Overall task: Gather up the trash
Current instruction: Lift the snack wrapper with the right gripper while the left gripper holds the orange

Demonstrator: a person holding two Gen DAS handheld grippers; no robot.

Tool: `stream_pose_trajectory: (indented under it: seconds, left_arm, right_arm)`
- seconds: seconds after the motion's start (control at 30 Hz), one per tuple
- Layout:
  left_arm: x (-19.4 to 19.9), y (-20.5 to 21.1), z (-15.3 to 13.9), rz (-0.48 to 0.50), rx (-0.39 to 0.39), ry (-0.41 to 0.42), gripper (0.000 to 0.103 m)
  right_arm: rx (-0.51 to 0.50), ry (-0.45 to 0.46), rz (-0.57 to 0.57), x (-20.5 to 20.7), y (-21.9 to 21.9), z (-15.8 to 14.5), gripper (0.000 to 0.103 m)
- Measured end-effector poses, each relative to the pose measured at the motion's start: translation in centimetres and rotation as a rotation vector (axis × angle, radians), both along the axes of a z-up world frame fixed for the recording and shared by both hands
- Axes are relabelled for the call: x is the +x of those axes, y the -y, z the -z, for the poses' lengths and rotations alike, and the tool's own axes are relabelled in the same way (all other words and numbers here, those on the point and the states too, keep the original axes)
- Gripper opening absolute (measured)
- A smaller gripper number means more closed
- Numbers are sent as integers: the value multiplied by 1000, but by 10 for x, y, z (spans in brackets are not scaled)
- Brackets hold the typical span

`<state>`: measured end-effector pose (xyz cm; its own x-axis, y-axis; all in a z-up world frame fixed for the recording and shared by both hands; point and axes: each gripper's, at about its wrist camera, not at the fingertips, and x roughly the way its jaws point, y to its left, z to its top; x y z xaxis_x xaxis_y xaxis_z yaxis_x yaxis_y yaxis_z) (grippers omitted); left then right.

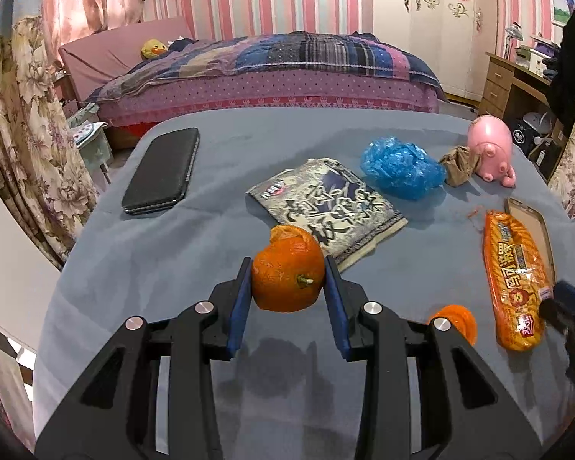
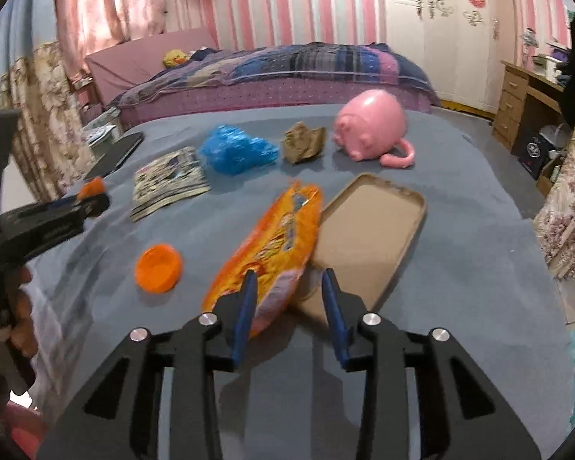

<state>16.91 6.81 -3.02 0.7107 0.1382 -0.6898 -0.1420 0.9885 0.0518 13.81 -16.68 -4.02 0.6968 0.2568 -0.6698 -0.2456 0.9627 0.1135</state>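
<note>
My left gripper (image 1: pixel 287 280) is shut on a large piece of orange peel (image 1: pixel 287 272) and holds it above the grey-blue tablecloth (image 1: pixel 172 253). A smaller orange peel (image 1: pixel 456 320) (image 2: pixel 158 268) lies on the cloth. My right gripper (image 2: pixel 289 283) is open, its jaws around the near end of an orange snack wrapper (image 2: pixel 276 245) (image 1: pixel 517 280). A blue crumpled plastic bag (image 1: pixel 400 166) (image 2: pixel 235 151), a brown crumpled paper (image 1: pixel 458 163) (image 2: pixel 302 142) and a grey printed wrapper (image 1: pixel 326 207) (image 2: pixel 168 180) lie farther back.
A tan phone case (image 2: pixel 368 230) lies beside the snack wrapper. A pink piggy bank (image 2: pixel 370 130) (image 1: pixel 490 147) lies at the far right. A black phone case (image 1: pixel 159 170) lies at the far left. A bed (image 1: pixel 272 69) stands behind the table.
</note>
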Motion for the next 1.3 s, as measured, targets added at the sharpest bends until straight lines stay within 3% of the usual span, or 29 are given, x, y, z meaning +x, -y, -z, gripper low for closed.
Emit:
stream_pose_trajectory:
  seconds: [0.17, 0.27, 0.47, 0.93, 1.0, 1.13, 1.2, 1.3]
  left_arm:
    - [-4, -9, -4, -18, -22, 6, 35]
    - [-5, -11, -4, -25, -29, 2, 35]
    - [-7, -10, -6, -26, -31, 10, 35]
    - [-5, -8, -6, -26, -32, 10, 35]
    - [-5, -8, -6, -25, -31, 11, 35]
    - [-4, -8, -6, -26, -30, 9, 35]
    - [-3, -8, -6, -28, -32, 6, 35]
    - [-3, -8, -6, -30, -37, 4, 35]
  right_arm:
    - [-17, 5, -33, -7, -20, 0, 35]
    - [-38, 1, -40, -5, -32, 4, 46]
    - [-80, 12, -37, 5, -47, 8, 54]
    - [-166, -2, -144, 22, -76, 18, 55]
    - [-174, -22, -158, 25, -80, 21, 53]
    - [-87, -65, -163, 33, -71, 24, 50]
    - [-41, -70, -152, 35, -63, 24, 34]
    - [11, -74, -141, 37, -54, 26, 23]
